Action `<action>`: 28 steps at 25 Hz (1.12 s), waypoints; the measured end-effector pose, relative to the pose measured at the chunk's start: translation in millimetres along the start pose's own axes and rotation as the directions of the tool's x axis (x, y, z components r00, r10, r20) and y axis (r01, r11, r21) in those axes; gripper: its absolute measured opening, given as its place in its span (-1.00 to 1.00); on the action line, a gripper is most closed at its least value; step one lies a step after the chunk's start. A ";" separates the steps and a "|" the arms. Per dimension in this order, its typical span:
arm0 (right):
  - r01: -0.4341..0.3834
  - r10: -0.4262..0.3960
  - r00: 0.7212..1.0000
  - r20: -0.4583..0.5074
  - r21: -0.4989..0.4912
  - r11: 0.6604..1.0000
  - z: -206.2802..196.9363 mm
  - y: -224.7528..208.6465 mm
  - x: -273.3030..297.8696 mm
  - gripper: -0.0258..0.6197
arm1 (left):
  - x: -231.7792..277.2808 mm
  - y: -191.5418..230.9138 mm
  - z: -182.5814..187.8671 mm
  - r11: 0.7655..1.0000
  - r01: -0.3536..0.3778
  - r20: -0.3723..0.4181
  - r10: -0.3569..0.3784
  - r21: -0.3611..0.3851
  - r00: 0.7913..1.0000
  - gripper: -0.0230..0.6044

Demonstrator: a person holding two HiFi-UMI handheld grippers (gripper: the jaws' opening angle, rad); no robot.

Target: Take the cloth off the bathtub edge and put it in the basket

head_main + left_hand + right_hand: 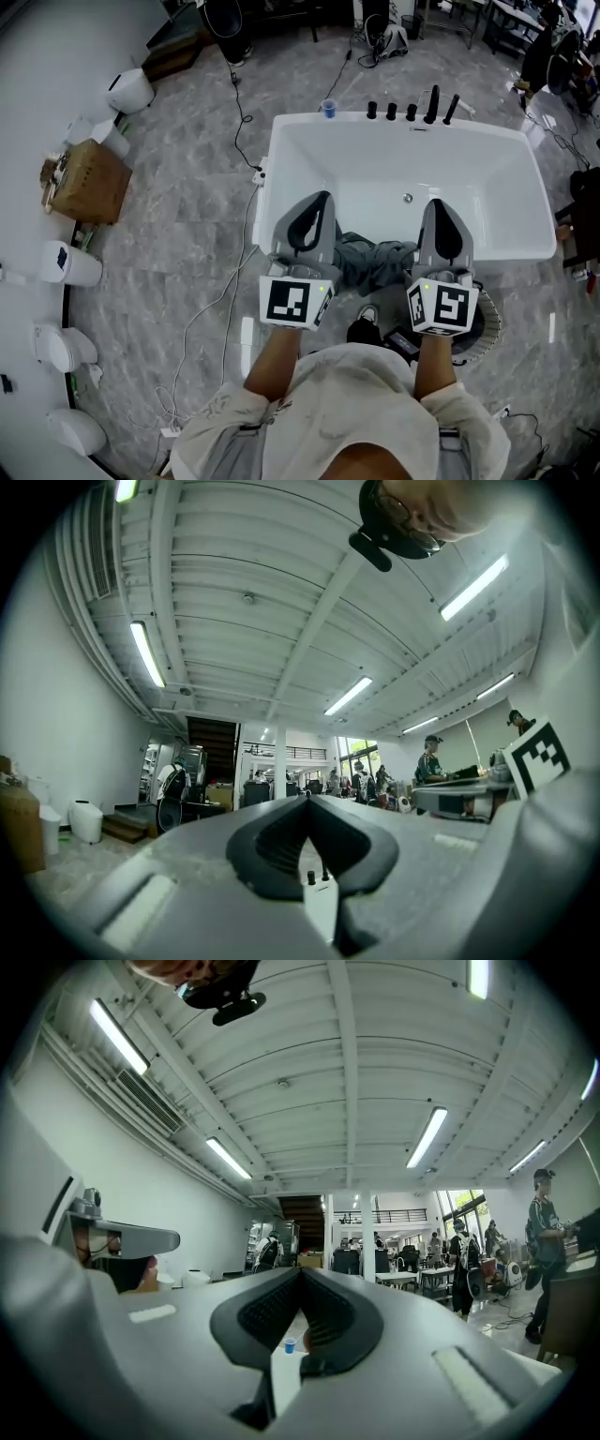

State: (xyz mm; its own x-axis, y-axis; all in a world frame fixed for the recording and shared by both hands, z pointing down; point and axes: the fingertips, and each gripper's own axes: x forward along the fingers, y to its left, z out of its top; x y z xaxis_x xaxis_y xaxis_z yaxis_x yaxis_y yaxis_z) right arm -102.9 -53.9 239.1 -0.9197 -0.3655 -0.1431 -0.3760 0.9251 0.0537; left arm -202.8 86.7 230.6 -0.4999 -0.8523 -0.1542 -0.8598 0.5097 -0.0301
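Crumpled grey-green cloth (373, 262) lies draped over the rim of the white rectangular bathtub (266, 183) at the tub's 6 o'clock edge, between the two tools. The left gripper (324, 197) and right gripper (434, 202) are each clenched tip to tip on nothing, pointing toward 12 o'clock. What seems to be a round woven basket (488, 324) peeks out at the cloth's 4 o'clock.

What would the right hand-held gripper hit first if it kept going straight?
Nothing close: the right hand-held gripper aims across the open bathtub; probably its far rim, though height is unclear.
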 end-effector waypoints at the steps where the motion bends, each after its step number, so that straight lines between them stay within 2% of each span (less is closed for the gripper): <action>1: -0.002 0.002 1.000 -0.001 0.001 1.000 -2.0 -7.7 7.8 -0.91 | 11.2 -2.2 -1.4 1.000 -0.001 -0.003 0.001 -0.001 1.000 -0.93; 6: -0.007 0.007 1.000 0.000 0.018 1.000 -9.4 -50.2 36.5 -0.91 | 60.9 -20.6 -8.0 0.999 0.011 -0.004 -0.010 0.034 1.000 -0.93; 13: 0.009 -0.008 1.000 -0.017 0.045 0.999 -23.8 -81.9 63.9 -0.91 | 100.1 -21.0 -22.3 1.000 0.012 -0.030 -0.011 0.021 0.999 -0.93; 21: 0.032 -0.030 0.998 -0.047 0.040 0.999 -34.9 -69.8 96.9 -0.91 | 121.3 7.0 -36.6 0.999 0.036 -0.045 -0.035 0.024 0.998 -0.93; 28: 0.037 -0.034 0.993 -0.115 0.028 0.999 -61.0 -55.9 114.7 -0.91 | 122.1 29.0 -59.9 0.999 0.013 -0.100 -0.017 -0.044 0.995 -0.93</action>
State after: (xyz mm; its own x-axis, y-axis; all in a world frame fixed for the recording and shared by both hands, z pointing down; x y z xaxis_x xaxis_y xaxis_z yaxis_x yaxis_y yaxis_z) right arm -194.2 -153.8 280.0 -0.9134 -0.4061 -0.0300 -0.4067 0.9133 0.0210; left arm -295.0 -9.6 270.0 -0.4932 -0.8682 -0.0545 -0.8697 0.4934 0.0111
